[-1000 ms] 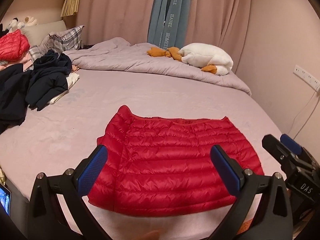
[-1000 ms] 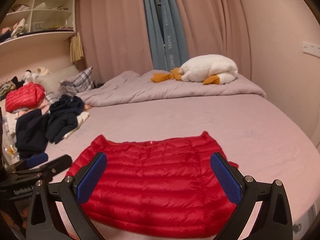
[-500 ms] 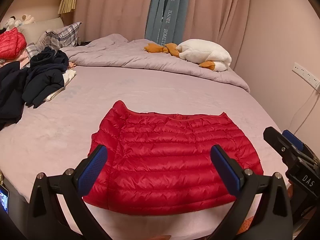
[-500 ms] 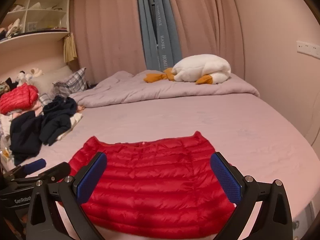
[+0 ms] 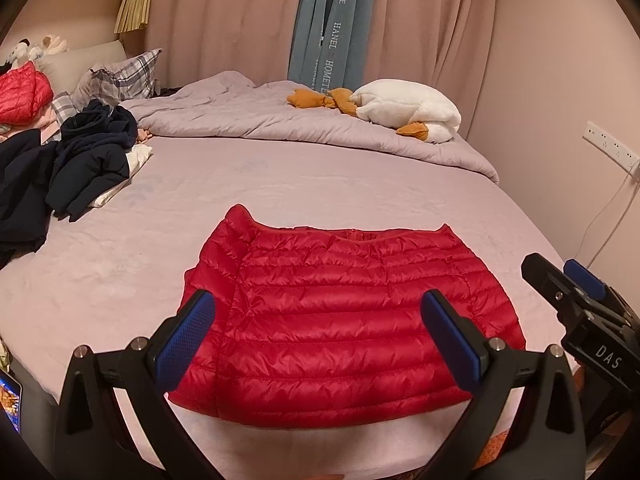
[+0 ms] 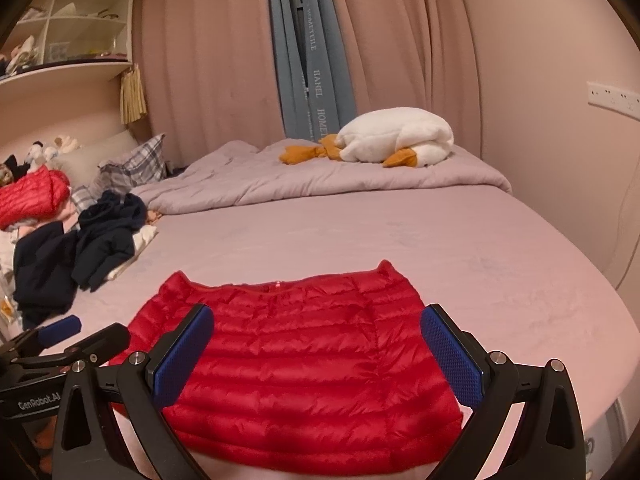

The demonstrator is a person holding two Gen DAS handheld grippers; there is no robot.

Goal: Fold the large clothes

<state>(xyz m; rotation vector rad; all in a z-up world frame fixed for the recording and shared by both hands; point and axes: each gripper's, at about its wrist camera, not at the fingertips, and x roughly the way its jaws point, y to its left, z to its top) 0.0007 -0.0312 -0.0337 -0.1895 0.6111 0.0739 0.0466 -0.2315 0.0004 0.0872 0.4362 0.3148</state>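
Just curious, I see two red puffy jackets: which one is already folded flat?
The red jacket lying right before both tongs, folded into a flat rectangle on the bed. The other red jacket sits bunched atop the far pile.

The bed wears a smooth pale lilac sheet. A red jacket lies flat on it near the front edge, folded into a neat block. Along the far side a quilt of the same colour is bunched up, with a white plush goose resting on top. On the left, a heap of dark clothes spreads over the sheet, a plaid pillow behind it.
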